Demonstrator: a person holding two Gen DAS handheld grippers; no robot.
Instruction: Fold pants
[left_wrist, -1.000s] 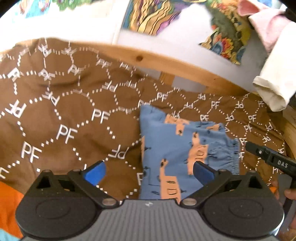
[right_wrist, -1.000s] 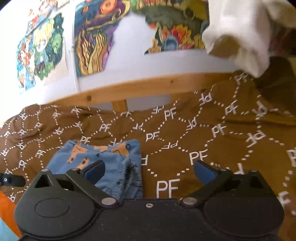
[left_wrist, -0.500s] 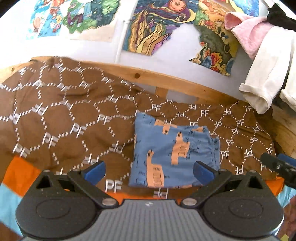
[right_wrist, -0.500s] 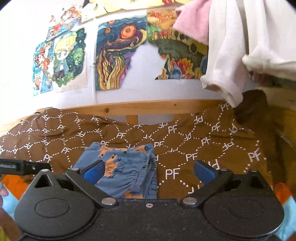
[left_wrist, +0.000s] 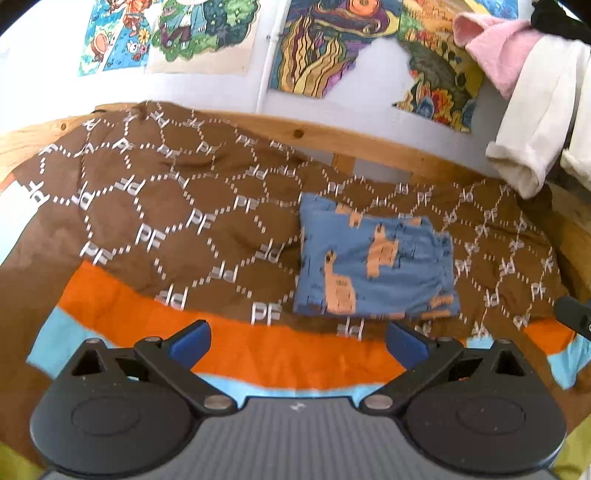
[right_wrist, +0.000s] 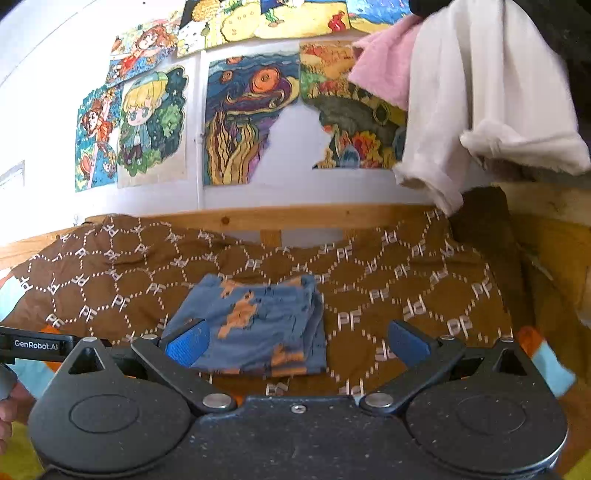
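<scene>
Nearest, both tools held apart from the cloth with nothing between the blue pads: left gripper (left_wrist: 297, 341) spread wide over an orange and pale blue blanket edge (left_wrist: 258, 350), right gripper (right_wrist: 295, 343) likewise released. Just beyond, folded pants (left_wrist: 373, 262) lying flat in a compact, roughly square bundle on a brown quilted cover (left_wrist: 177, 221), soft blue fabric printed with orange animal shapes, layered edges stacked at the right side. Farther back, a wooden rail (right_wrist: 295, 218), painted pictures (right_wrist: 243, 122) on a white wall, and cream and pink garments (right_wrist: 480, 92) hanging at right.
</scene>
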